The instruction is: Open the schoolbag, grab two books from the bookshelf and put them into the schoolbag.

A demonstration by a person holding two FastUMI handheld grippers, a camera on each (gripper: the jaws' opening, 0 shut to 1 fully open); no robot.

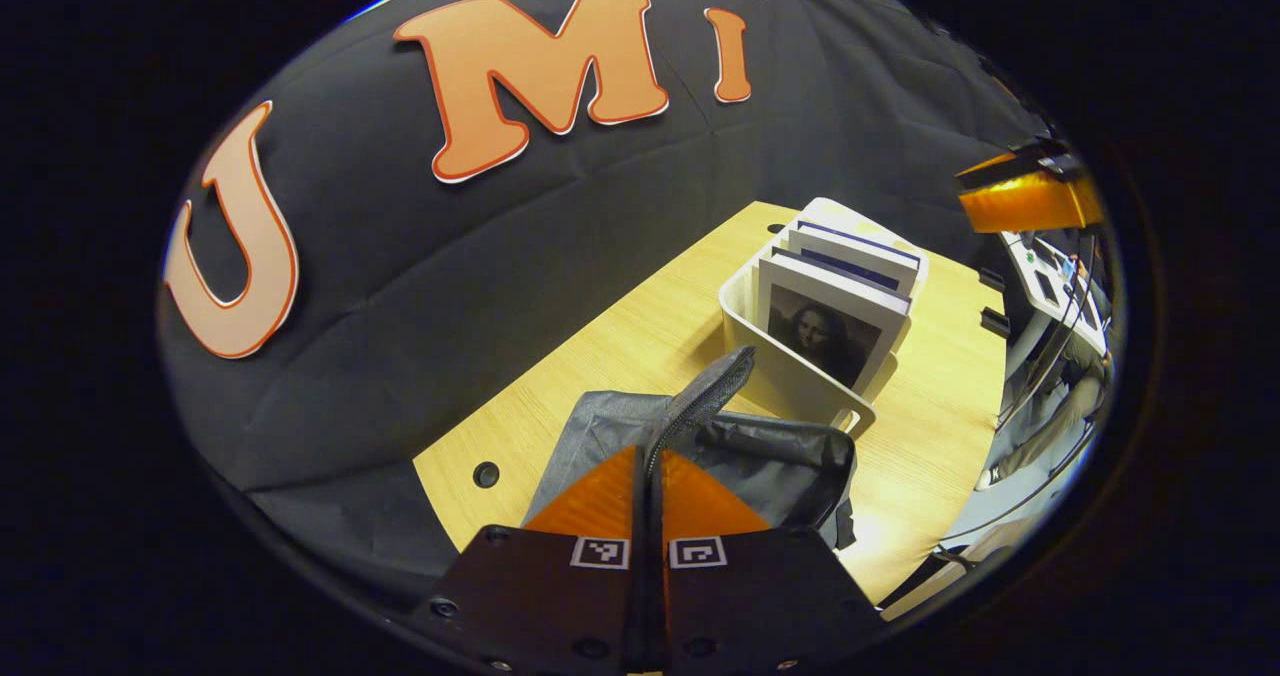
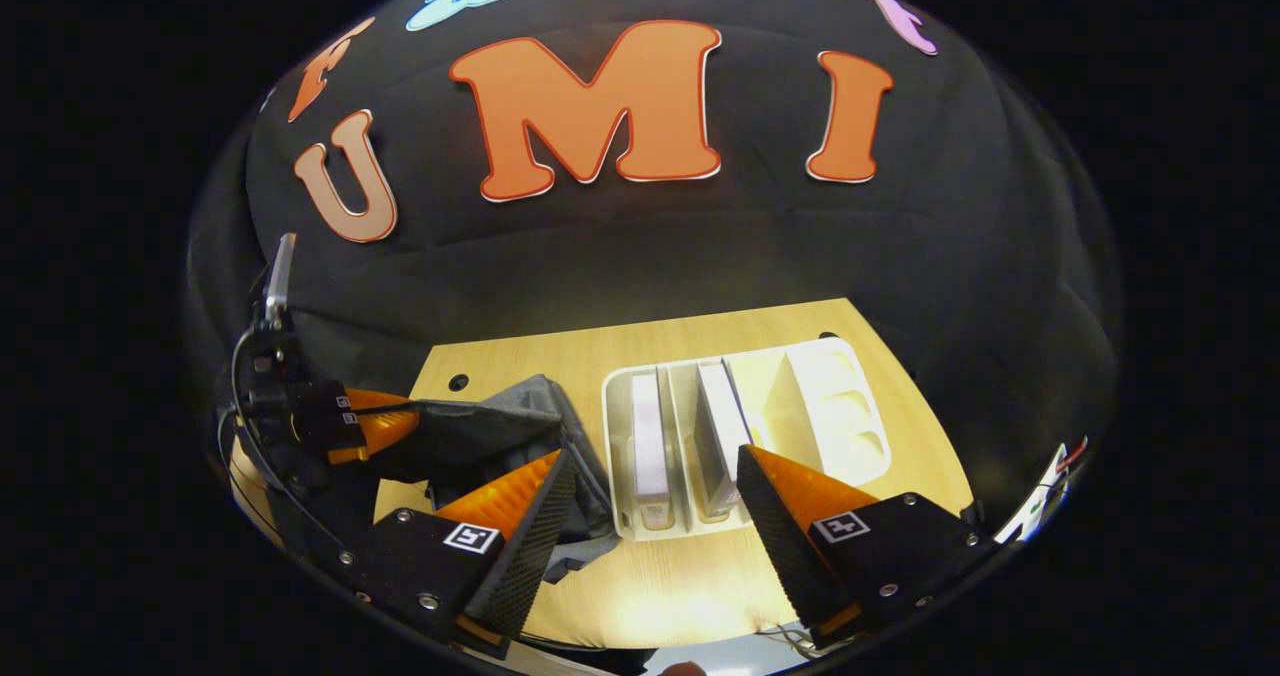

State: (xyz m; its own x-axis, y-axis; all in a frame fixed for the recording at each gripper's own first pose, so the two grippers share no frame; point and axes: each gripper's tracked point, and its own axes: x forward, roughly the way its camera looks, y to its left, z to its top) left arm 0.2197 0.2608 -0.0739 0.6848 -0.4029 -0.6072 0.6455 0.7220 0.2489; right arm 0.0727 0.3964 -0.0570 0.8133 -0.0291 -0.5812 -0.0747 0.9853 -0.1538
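The grey schoolbag (image 1: 760,461) lies on the wooden table, and my left gripper (image 1: 648,453) is shut on its zipper edge, holding that flap lifted. From the right gripper view, the left gripper (image 2: 395,422) pinches the bag (image 2: 520,421) from the left side. Behind the bag a white bookshelf (image 1: 775,376) holds several upright books (image 1: 830,321). My right gripper (image 2: 655,481) hovers open above the shelf's (image 2: 830,406) near end, over two standing books (image 2: 650,441), touching nothing. In the left gripper view the right gripper (image 1: 1030,196) hangs high at the right.
The wooden table (image 2: 650,581) ends close below the shelf, with a bare strip in front. Small round holes (image 1: 486,474) mark the tabletop near the bag. Equipment and cables (image 1: 1055,286) stand past the table's right edge.
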